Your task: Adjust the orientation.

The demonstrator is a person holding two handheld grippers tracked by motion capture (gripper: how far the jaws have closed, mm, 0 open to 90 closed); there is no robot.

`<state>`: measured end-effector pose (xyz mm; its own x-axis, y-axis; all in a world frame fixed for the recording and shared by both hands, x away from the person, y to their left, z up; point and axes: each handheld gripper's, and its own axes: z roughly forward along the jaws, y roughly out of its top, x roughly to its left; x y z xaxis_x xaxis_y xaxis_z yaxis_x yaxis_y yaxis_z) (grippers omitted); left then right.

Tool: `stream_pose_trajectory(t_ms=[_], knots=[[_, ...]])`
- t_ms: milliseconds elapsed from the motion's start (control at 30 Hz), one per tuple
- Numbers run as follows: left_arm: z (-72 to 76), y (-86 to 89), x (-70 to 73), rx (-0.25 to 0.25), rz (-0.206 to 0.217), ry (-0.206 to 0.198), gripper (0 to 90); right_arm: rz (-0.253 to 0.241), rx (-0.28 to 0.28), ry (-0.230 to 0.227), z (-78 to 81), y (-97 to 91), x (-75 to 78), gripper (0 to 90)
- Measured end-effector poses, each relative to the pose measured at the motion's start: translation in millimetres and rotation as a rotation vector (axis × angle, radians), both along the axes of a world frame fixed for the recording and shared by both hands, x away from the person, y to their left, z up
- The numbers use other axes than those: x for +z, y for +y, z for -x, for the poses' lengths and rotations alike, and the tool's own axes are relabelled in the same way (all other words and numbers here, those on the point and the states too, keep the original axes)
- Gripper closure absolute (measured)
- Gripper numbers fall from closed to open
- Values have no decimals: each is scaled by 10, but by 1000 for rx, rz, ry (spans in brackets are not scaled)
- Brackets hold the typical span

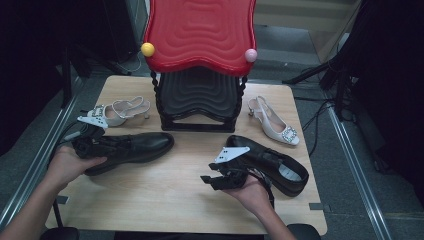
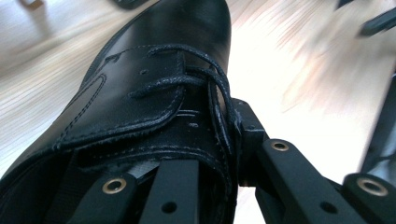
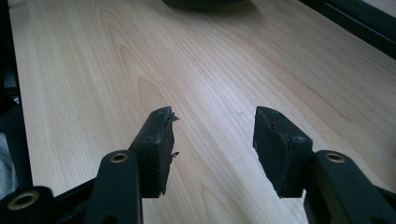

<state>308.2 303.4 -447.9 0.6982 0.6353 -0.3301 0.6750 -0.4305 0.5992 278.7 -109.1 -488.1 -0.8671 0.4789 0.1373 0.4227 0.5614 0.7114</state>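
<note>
Closest up, the left gripper (image 2: 205, 172) has clamped onto the laced side wall of the black shoe (image 1: 131, 148), one jaw inside, one outside. That shoe lies at the table's (image 1: 165, 200) left. The right gripper (image 3: 212, 140) gapes, holding nothing, over bare wood.
</note>
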Motion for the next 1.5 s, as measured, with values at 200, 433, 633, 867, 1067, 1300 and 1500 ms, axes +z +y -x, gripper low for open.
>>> stream_pose_trajectory(t_ms=[200,433,633,867,1067,1300,1500], knots=[[25,-383,76,-46,-32,-11,821,-3,-3,-3,-2,-7,11,493],[-28,-759,54,-51,2,17,818,-11,-8,-8,-2,-35,29,493],[-47,-1026,16,-39,-2,31,816,-11,-9,-14,-1,-48,37,493],[0,-1271,-66,-26,-30,27,816,-18,-7,-19,-6,-52,32,498],[27,-1389,-177,-18,-3,63,809,-23,-15,-25,-3,-59,33,501],[35,-1435,-249,-25,26,53,792,-33,-22,-25,-12,-58,23,507],[47,-1382,-223,-39,-1,27,658,-44,-37,-24,2,-57,25,509]])
